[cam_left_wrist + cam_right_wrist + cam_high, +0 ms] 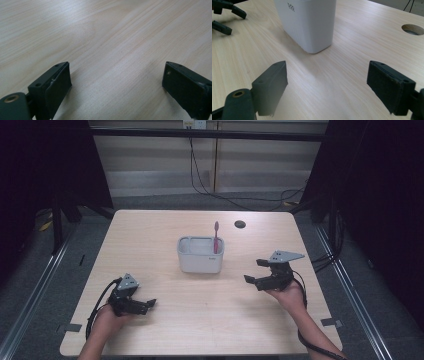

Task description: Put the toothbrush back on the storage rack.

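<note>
**Both claws apart and empty on either side of the white holder**

In the high view the person's forearms enter from the bottom edge. The left hand (107, 317) sits at the lower left of the frame, holding the left claw (148, 304) low over the bench (150, 235), its jaws pointing toward the right and spread with nothing between them. The right hand (290, 295) is at the lower right, wrist raised, and the right claw (255, 271) points left toward the middle of the frame, jaws also wide apart and empty.

A white holder (200, 254) stands at the centre of the bench, well apart from both claws, with a pink toothbrush (216, 236) upright in its right end. A small dark round hole (240, 224) lies in the bench above and right of it.

In the right gripper view the holder (308, 23) fills the upper middle, with a small grey printed logo near its rim, too small to read. The left claw (227, 17) shows at the upper left.
</note>
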`<action>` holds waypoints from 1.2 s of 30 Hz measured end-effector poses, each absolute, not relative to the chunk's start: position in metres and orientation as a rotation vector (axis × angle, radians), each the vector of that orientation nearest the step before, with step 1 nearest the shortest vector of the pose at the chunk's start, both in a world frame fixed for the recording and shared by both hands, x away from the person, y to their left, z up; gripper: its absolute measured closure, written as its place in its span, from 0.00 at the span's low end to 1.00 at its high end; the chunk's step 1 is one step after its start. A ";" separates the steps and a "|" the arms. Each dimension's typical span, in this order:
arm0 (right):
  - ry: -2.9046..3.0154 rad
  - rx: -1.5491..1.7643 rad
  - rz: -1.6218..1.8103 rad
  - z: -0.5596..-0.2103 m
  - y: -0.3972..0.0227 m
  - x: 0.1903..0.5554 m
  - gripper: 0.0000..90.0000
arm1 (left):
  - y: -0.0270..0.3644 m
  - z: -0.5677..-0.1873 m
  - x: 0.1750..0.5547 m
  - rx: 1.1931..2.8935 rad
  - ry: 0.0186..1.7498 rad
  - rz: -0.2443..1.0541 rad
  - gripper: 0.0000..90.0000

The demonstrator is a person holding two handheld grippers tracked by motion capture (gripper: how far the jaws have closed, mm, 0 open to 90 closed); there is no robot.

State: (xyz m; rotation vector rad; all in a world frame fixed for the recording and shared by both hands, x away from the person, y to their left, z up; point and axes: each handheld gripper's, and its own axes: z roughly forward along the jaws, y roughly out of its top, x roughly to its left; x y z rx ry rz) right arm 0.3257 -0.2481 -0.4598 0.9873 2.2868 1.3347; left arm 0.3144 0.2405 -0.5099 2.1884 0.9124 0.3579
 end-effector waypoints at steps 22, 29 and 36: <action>2.319 1.020 1.222 -0.477 -0.275 0.314 0.18 | 0.241 -0.510 0.314 2.190 0.911 0.355 0.09; 2.333 1.019 1.176 -0.486 -0.279 0.311 0.18 | 0.241 -0.510 0.314 2.190 0.912 0.354 0.09; 2.342 1.031 1.136 -0.492 -0.283 0.310 0.18 | 0.241 -0.510 0.314 2.189 0.913 0.357 0.09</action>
